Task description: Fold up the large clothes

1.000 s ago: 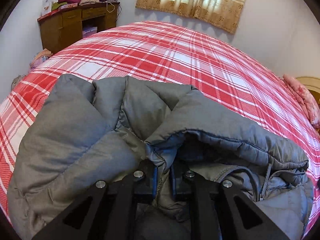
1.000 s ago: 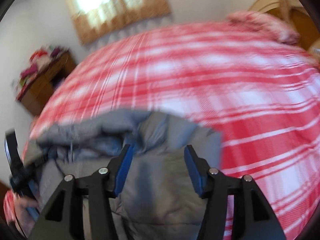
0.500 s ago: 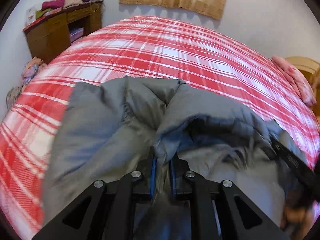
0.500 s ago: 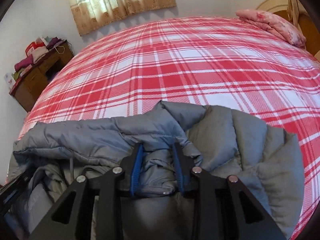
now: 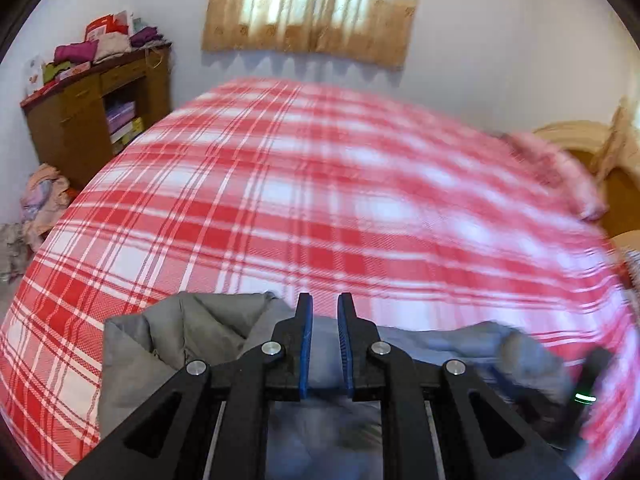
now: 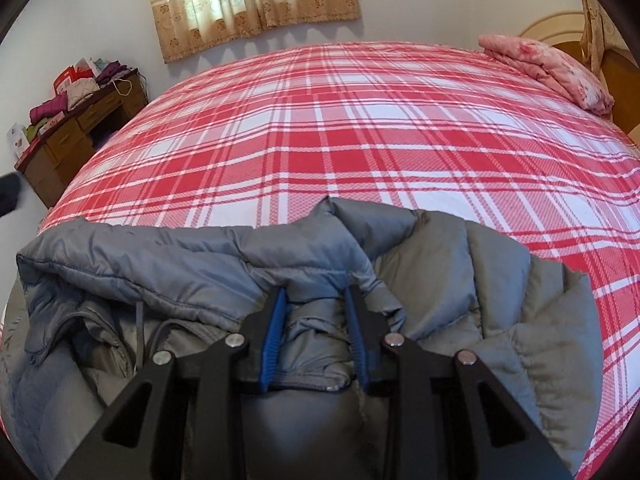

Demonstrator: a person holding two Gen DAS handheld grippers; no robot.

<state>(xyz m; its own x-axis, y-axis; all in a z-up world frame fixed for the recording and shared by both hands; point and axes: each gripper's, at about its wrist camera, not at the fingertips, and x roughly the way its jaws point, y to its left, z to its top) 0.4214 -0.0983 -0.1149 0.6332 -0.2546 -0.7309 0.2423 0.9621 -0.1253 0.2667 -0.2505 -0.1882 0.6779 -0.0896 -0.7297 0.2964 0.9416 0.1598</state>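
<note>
A grey puffer jacket lies bunched at the near edge of a red and white plaid bed. My right gripper has its blue-padded jaws closed around a thick fold of the jacket near the collar. My left gripper is raised above the jacket; its jaws stand a narrow gap apart with nothing between the tips. The left wrist view is blurred by motion.
A folded pink quilt lies at the far right of the bed by the wooden headboard. A brown desk piled with clothes stands at the back left. A heap of clothes lies on the floor beside it.
My left gripper has let go of the jacket fold and lifted away from it. My right gripper stays closed on its fold of the jacket.
</note>
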